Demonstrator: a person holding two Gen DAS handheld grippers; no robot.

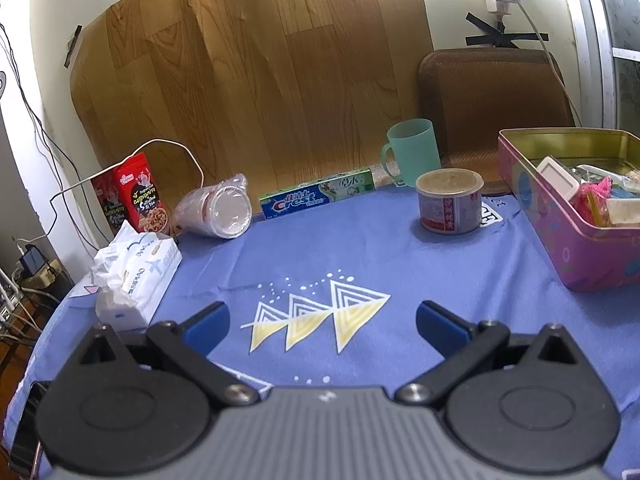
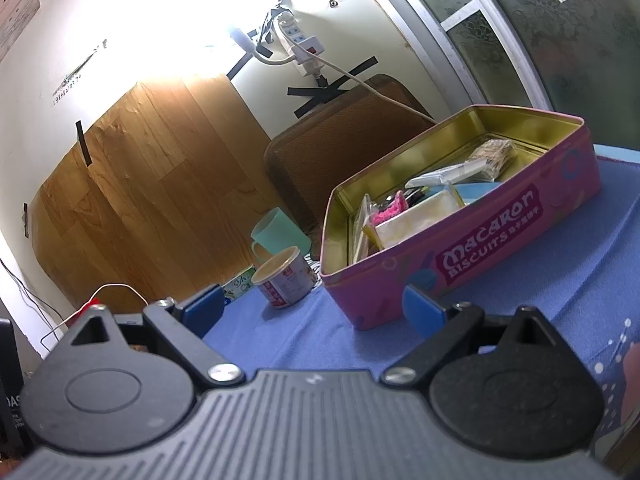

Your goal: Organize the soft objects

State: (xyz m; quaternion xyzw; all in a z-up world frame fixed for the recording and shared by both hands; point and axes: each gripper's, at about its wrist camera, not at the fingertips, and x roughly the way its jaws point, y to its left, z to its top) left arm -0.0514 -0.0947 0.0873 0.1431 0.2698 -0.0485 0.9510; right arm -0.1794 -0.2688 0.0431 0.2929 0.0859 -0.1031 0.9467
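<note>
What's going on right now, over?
Left gripper and right gripper open, empty. Tissue pack untouched at left; pink tin open, partly filled. Can stands beside the tin, path otherwise clear.

One tin point(image 1: 560, 240), one mug point(image 1: 412, 150), one can point(image 1: 450, 204), one toothpaste box point(image 1: 316, 196), one tissue pack point(image 1: 136, 280), two snack boxes point(image 1: 136, 196).

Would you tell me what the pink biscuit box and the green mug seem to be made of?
The pink biscuit box looks like printed tin: its bare inside walls shine gold. The green mug looks like matte, slightly translucent plastic, though frosted glass is possible.
</note>
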